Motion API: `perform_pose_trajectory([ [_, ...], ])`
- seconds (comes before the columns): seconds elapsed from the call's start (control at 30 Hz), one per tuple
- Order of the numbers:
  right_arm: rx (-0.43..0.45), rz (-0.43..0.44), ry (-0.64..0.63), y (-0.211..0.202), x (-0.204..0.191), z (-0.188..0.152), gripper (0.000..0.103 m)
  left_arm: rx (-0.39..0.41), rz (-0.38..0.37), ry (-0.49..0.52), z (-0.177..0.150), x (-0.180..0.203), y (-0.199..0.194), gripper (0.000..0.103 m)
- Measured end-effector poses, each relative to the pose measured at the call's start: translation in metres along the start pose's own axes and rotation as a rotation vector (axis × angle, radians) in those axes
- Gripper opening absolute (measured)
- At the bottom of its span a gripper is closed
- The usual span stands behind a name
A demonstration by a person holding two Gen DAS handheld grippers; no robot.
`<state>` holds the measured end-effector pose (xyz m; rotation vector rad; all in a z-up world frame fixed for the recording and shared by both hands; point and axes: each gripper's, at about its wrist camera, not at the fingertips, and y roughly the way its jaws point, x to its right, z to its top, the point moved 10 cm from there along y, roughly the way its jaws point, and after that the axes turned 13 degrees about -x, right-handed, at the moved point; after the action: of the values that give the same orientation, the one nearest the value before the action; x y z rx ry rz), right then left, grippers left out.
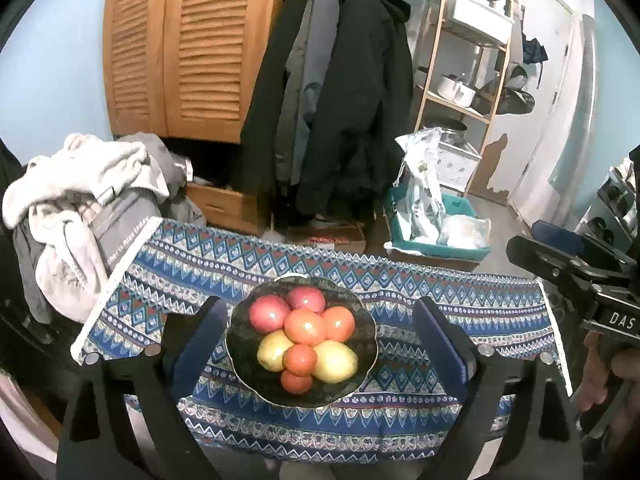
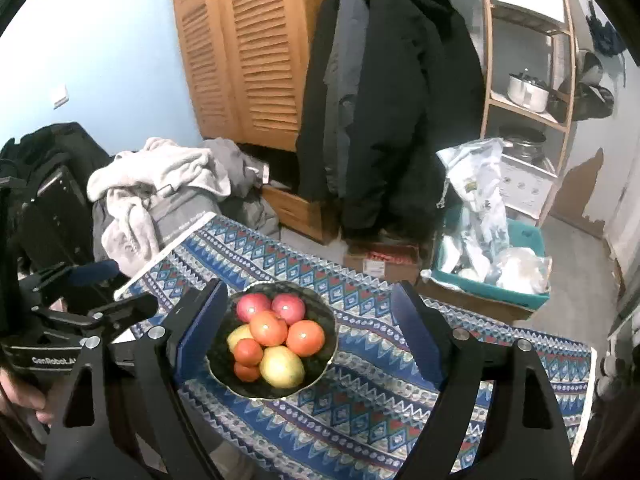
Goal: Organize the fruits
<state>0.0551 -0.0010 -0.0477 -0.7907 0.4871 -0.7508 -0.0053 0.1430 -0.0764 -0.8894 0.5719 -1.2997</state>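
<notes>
A dark bowl point(image 1: 360, 320) stands on the blue patterned tablecloth point(image 1: 440, 412). It holds two red apples point(image 1: 269, 313), several orange fruits point(image 1: 305, 326) and two yellow lemons point(image 1: 335, 361). My left gripper point(image 1: 320, 312) is open and empty, held above the table with the bowl between its fingers in view. My right gripper point(image 2: 308, 300) is open and empty, and frames the same bowl point(image 2: 330, 332), apples point(image 2: 288, 307), orange fruits point(image 2: 305, 337) and lemons point(image 2: 282, 366). The right gripper's body shows at the right of the left wrist view point(image 1: 576, 276).
A pile of grey and white clothes point(image 1: 80, 208) lies at the table's left end. Dark coats point(image 1: 340, 92) hang behind the table beside a wooden louvred cabinet point(image 1: 180, 48). A teal bin with bags point(image 1: 436, 220) and a shelf rack point(image 1: 468, 60) stand at the back right.
</notes>
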Motion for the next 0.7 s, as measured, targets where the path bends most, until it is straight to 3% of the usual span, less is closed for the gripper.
perform_pose_trajectory([
  [0.57, 0.028, -0.073, 0.047, -0.013, 0.039, -0.01, 0.084, 0.073, 0.029, 0.072, 0.008, 0.028, -0.019, 0.102],
  [0.7, 0.028, -0.08, 0.052, -0.014, 0.044, -0.01, 0.084, 0.055, 0.009, 0.096, 0.008, 0.036, -0.017, 0.102],
])
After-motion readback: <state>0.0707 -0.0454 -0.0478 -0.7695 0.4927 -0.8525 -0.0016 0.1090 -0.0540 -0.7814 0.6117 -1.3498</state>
